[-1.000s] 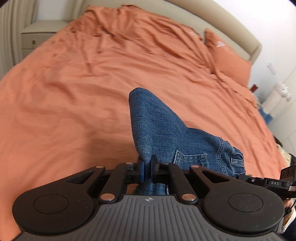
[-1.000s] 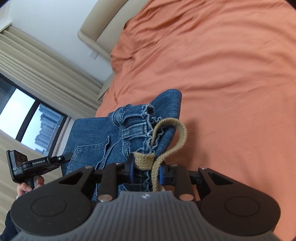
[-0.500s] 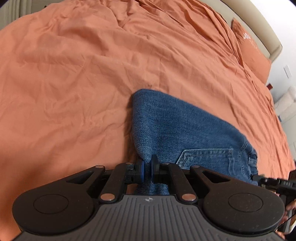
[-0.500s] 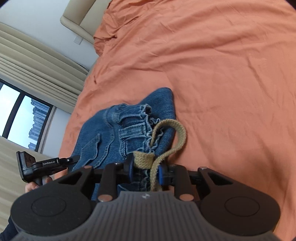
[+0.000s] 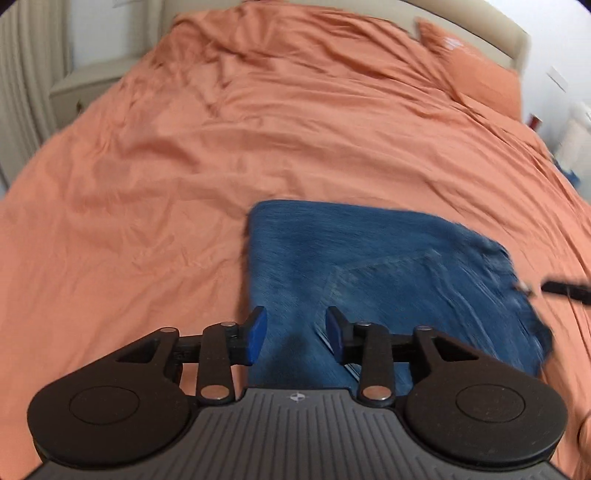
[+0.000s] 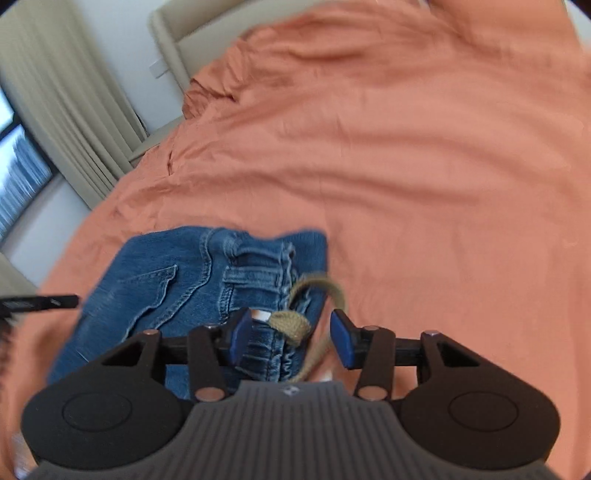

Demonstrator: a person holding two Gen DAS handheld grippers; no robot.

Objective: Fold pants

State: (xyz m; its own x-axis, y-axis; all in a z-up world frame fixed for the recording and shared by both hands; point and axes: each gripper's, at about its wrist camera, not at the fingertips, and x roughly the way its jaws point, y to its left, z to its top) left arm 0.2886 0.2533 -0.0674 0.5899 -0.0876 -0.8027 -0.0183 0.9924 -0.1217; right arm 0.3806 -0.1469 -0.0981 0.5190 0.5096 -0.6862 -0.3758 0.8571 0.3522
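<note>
A wide bed [image 5: 258, 140] fills both views, covered by an orange sheet [image 6: 424, 155] that is creased in long soft ridges, most heavily toward the 12 o'clock edge of the left wrist view. An orange pillow [image 5: 484, 77] lies on the sheet at about 1 o'clock there, against the beige padded headboard [image 5: 491, 33]. The only other thing resting on the sheet is a pair of blue denim pants [image 5: 369, 273], folded into a compact, roughly rectangular bundle lying flat near 6 o'clock. In the right wrist view the bundle's gathered waistband [image 6: 280, 266] faces up, with a tan drawstring [image 6: 291, 321] looped over it toward 5 o'clock.
</note>
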